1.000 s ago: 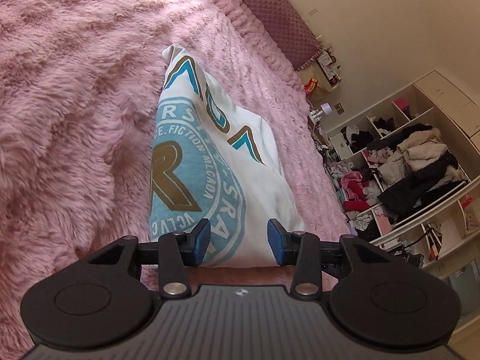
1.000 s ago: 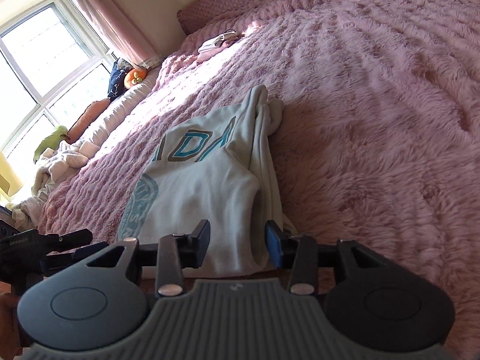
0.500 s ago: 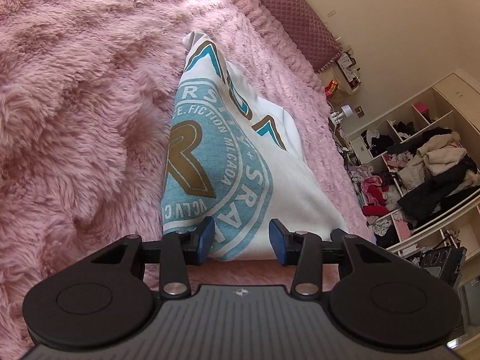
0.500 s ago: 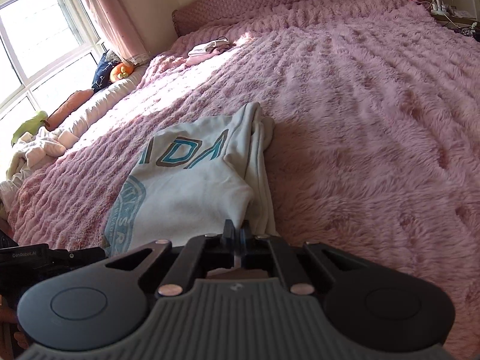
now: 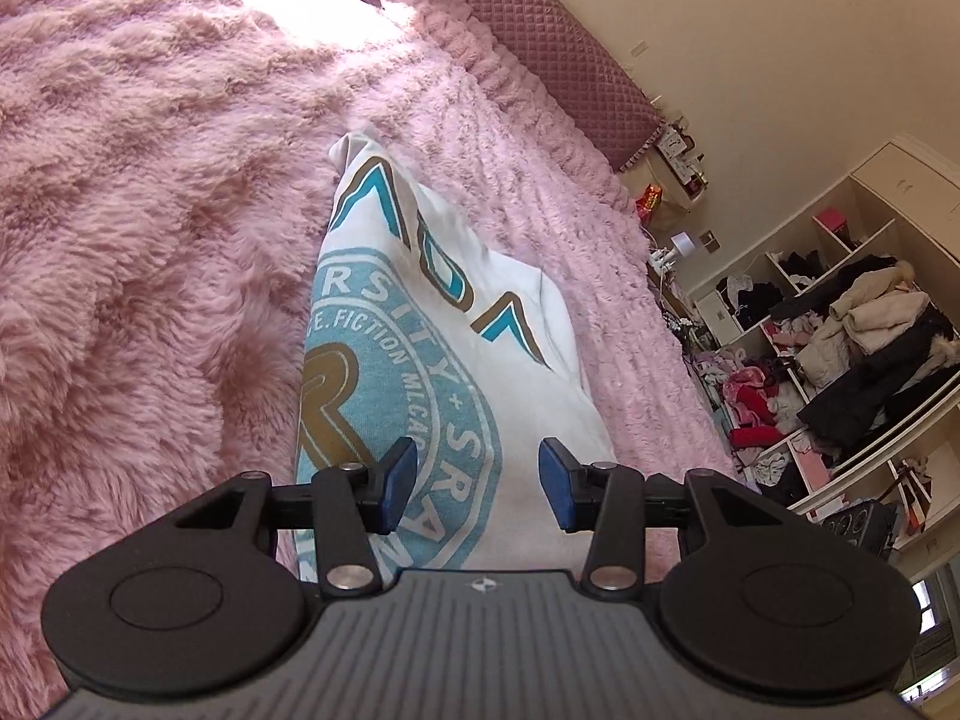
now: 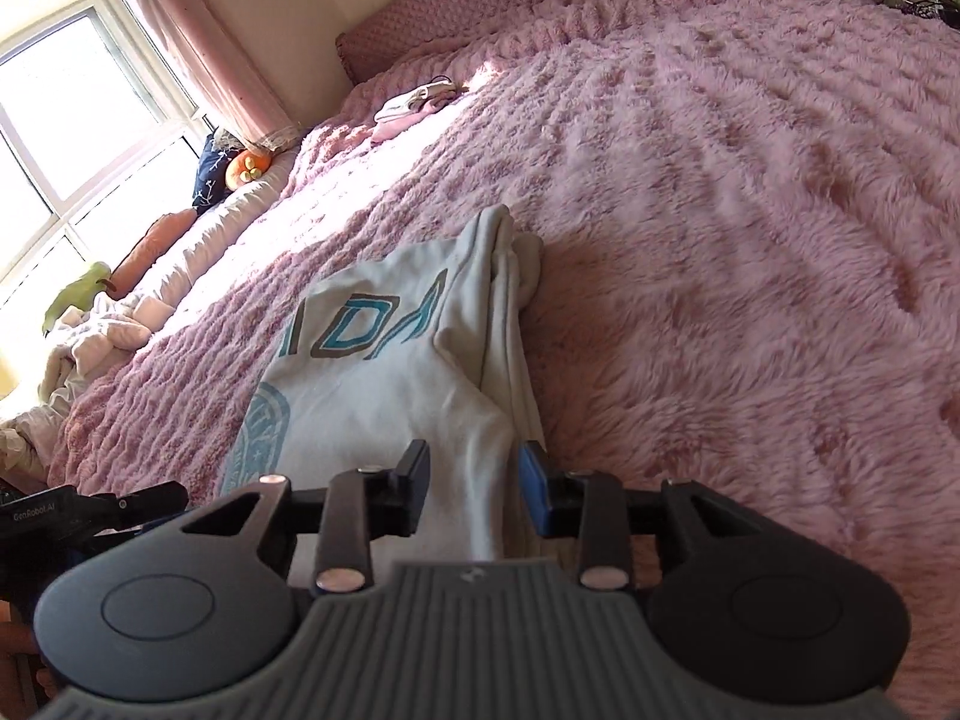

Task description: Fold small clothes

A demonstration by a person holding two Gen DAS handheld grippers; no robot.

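Observation:
A white shirt with a round blue-and-gold print lies folded lengthwise on the fluffy pink blanket. My left gripper hovers open over its near hem, the printed cloth showing beneath the gap, with neither blue pad touching it. In the right wrist view the same shirt shows its folded-over side and a tucked sleeve. My right gripper is over the near edge of that fold. Its jaws are opening, and the cloth ridge lies loose between them.
The pink blanket stretches wide to the right of the shirt. A small pile of clothes lies near the quilted headboard. Open shelves stuffed with clothes stand beyond the bed. Laundry and cushions sit under the window.
The right gripper closed over the shirt's near edge half a second ago and now stands parted again. The left gripper stayed open and moved slightly forward over the hem.

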